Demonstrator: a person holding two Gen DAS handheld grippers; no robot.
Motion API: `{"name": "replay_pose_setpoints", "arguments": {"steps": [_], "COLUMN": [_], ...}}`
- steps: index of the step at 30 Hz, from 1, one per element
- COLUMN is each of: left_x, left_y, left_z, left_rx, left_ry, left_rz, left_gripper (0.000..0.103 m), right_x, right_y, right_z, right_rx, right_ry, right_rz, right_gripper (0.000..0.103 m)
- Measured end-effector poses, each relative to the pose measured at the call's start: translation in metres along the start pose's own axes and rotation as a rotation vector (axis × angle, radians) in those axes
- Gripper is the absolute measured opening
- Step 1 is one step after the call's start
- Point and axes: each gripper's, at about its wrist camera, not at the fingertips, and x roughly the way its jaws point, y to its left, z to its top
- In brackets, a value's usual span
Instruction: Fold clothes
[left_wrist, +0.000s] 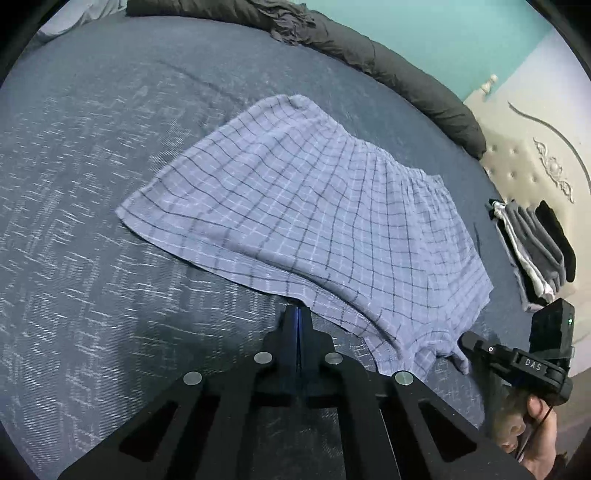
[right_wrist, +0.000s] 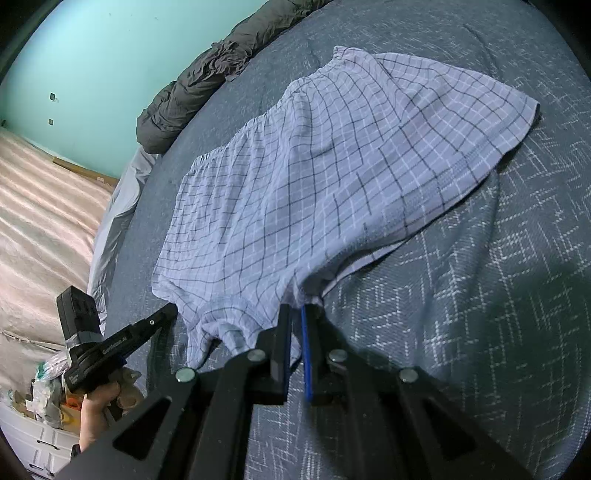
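Checked shorts spread on blue bedcover, near hem pinched by left gripper and right gripper, both clamped narrow.

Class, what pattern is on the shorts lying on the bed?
Light blue-grey check on the shorts; right wrist view.

A bed covered in a dark blue woven bedspread fills the room. A rumpled dark grey duvet lies along its far edge against a turquoise wall. A cream tufted headboard with carved scrollwork stands at one end.
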Motion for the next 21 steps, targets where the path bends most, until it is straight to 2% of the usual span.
{"name": "replay_pose_setpoints", "arguments": {"steps": [3,8,12,13,19,20,21], "left_x": [-0.001,0.006,0.014,0.014,0.018,0.020,0.022], "left_y": [0.003,0.006,0.007,0.007,0.008,0.009,0.009], "left_z": [0.004,0.007,0.006,0.006,0.006,0.007,0.008], "left_rx": [-0.016,-0.056,-0.075,-0.078,-0.093,-0.093,-0.094], "left_ry": [-0.001,-0.002,0.012,0.013,0.001,0.000,0.002], "left_rz": [-0.037,-0.034,-0.044,-0.046,-0.056,-0.055,-0.052], "left_gripper": [0.000,0.003,0.030,0.033,0.032,0.029,0.019], "right_x": [-0.001,-0.002,-0.002,-0.002,-0.002,-0.002,-0.002], "right_y": [-0.001,-0.003,-0.003,-0.003,-0.003,-0.003,-0.003], "right_z": [0.001,0.000,0.000,0.000,0.000,0.000,0.000], "right_rx": [0.004,0.009,0.008,0.008,0.005,0.005,0.005], "right_ry": [-0.001,-0.003,-0.005,-0.004,-0.002,-0.002,-0.001], "right_rz": [0.004,0.004,0.002,0.001,0.003,0.003,0.003], "right_gripper": [0.005,0.005,0.005,0.005,0.005,0.005,0.005]}}
